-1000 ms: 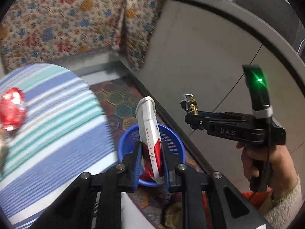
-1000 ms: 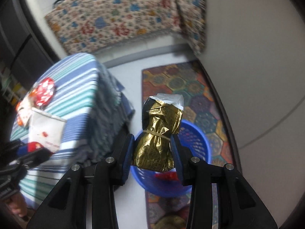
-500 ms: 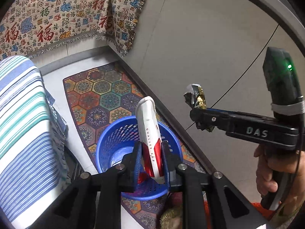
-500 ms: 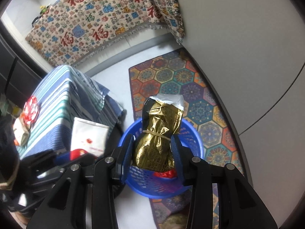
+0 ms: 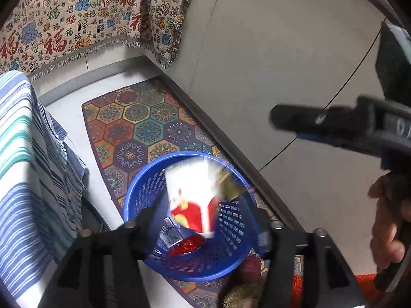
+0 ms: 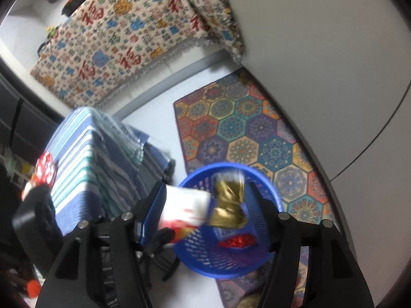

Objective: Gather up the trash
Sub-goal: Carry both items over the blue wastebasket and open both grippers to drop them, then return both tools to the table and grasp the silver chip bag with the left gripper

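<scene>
A blue plastic basket (image 5: 143,187) stands on the patterned rug, below both grippers; it also shows in the right wrist view (image 6: 267,187). My left gripper (image 5: 205,220) is open. A flattened white and red paper cup (image 5: 192,192) is loose, blurred, over the basket. My right gripper (image 6: 208,205) is open too. A gold foil wrapper (image 6: 228,205) is loose between its jaws, over the basket, beside the white cup (image 6: 185,208). Red trash (image 6: 237,241) lies in the basket bottom.
A striped blue cloth covers a table (image 5: 23,166) at left, with red wrapper trash (image 6: 45,169) on it. A hexagon rug (image 6: 246,128) lies along a grey wall. A patterned throw (image 5: 77,18) hangs behind. The right gripper's body (image 5: 346,128) is at right.
Both grippers opened over the basket. The paper cup left the left gripper and the gold wrapper left the right gripper; both are dropping toward the basket.
</scene>
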Demonstrator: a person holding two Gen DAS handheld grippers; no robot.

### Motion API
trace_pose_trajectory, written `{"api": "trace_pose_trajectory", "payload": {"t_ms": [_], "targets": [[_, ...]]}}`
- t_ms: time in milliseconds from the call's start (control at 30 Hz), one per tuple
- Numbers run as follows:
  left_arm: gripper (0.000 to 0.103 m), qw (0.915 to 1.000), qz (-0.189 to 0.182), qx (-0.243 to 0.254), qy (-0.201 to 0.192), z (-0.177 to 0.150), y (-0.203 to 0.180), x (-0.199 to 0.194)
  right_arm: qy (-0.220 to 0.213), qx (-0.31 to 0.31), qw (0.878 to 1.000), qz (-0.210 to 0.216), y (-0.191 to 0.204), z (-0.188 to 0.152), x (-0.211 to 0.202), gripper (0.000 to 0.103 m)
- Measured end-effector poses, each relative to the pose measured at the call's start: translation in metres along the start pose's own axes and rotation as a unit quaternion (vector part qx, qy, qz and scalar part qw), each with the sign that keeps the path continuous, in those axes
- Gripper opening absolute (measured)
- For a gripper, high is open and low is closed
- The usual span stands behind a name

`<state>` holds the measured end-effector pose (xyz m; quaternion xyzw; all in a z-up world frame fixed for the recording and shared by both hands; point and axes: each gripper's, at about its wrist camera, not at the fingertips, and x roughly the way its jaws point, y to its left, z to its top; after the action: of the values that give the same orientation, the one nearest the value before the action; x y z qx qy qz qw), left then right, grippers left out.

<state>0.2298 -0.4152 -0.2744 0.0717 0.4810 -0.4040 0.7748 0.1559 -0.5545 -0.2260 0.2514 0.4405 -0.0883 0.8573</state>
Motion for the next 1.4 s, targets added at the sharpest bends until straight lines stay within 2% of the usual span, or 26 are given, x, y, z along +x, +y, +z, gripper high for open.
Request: {"api": "trace_pose_trajectory", "payload": {"t_ms": [133, 267, 433, 533, 600, 700, 833, 967, 1133, 1200, 1300, 1333, 1400], "targets": [[0.065, 0.9998, 0.007, -0.017, -0.011, -0.002, 0.006, -0.007, -0.031, 0.007, 0.999, -0.025, -0.002, 0.006, -0.015, 0.077], [0.065, 0.9987, 0.011, -0.032, -0.038, -0.005, 0.003, -0.039, -0.048, -0.008, 0.998, -0.043, 0.006, 0.011, -0.024, 0.093], [0.066, 0.9971, 0.025, -0.007, -0.072, -0.024, -0.011, -0.106, -0.065, -0.044, 0.995, -0.069, 0.033, 0.012, -0.03, 0.097], [0.075, 0.995, 0.039, -0.008, -0.092, -0.046, -0.008, -0.148, -0.078, -0.077, 0.991, -0.074, 0.06, 0.007, -0.034, 0.097], [0.076, 0.9941, 0.051, -0.016, -0.094, -0.062, 0.003, -0.167, -0.084, -0.108, 0.988, -0.069, 0.085, -0.002, -0.035, 0.097], [0.076, 0.9934, 0.074, -0.027, -0.084, -0.089, 0.027, -0.189, -0.085, -0.158, 0.983, -0.048, 0.129, -0.023, -0.033, 0.097], [0.076, 0.9866, 0.139, -0.046, -0.071, -0.126, 0.075, -0.217, -0.057, -0.221, 0.973, 0.002, 0.192, -0.063, -0.016, 0.098], [0.076, 0.9757, 0.189, -0.087, -0.069, -0.159, 0.132, -0.247, -0.003, -0.271, 0.961, 0.048, 0.247, -0.11, 0.012, 0.097], [0.076, 0.9563, 0.253, -0.124, -0.079, -0.179, 0.2, -0.272, 0.019, -0.342, 0.938, 0.057, 0.302, -0.153, 0.031, 0.097], [0.076, 0.9509, 0.265, -0.141, -0.077, -0.183, 0.222, -0.276, 0.027, -0.356, 0.932, 0.055, 0.317, -0.163, 0.041, 0.097], [0.076, 0.9466, 0.275, -0.153, -0.068, -0.188, 0.249, -0.278, 0.033, -0.359, 0.931, 0.053, 0.329, -0.166, 0.052, 0.098], [0.081, 0.9468, 0.274, -0.156, -0.066, -0.188, 0.255, -0.278, 0.029, -0.361, 0.931, 0.048, 0.333, -0.165, 0.055, 0.097], [0.084, 0.9474, 0.265, -0.163, -0.075, -0.193, 0.269, -0.283, 0.03, -0.366, 0.929, 0.046, 0.34, -0.163, 0.061, 0.098]]}}
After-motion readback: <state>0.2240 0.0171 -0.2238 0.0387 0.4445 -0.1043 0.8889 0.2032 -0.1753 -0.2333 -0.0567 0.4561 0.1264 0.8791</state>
